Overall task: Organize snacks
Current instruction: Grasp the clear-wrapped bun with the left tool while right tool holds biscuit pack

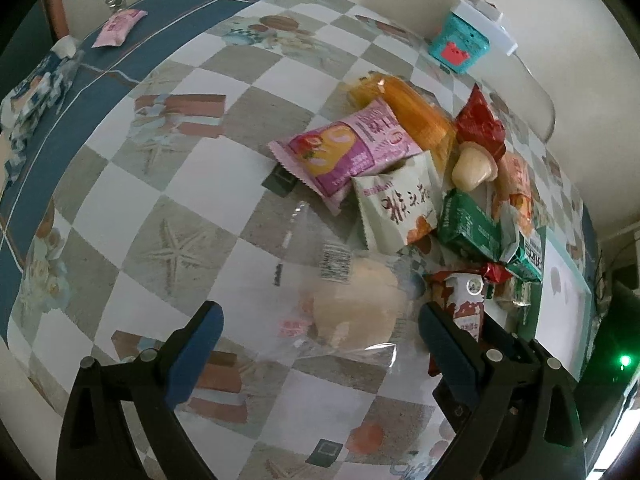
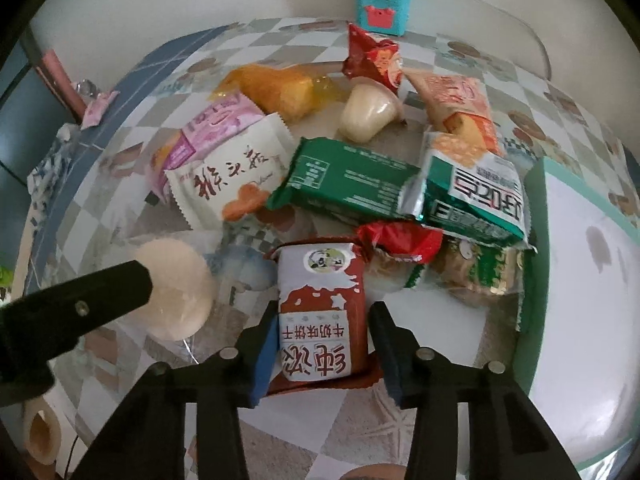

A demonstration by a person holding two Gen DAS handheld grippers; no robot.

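A pile of wrapped snacks lies on the checked tablecloth. My right gripper (image 2: 325, 312) is shut on a red-and-white biscuit packet (image 2: 320, 292) at the near edge of the pile, one blue pad on each long side. My left gripper (image 1: 320, 316) is open, its fingers on either side of a round bun in clear wrap (image 1: 356, 304), just above it. Behind lie a pink packet (image 1: 348, 148), a white packet (image 1: 396, 208), an orange cake (image 1: 416, 112), a jelly cup (image 2: 368, 114) and green packets (image 2: 352, 180).
A white tray with a teal rim (image 2: 536, 240) sits right of the pile. A teal box (image 2: 382, 4) with a white plug strip stands against the wall. A small pink packet (image 1: 118, 28) lies far left on the blue border.
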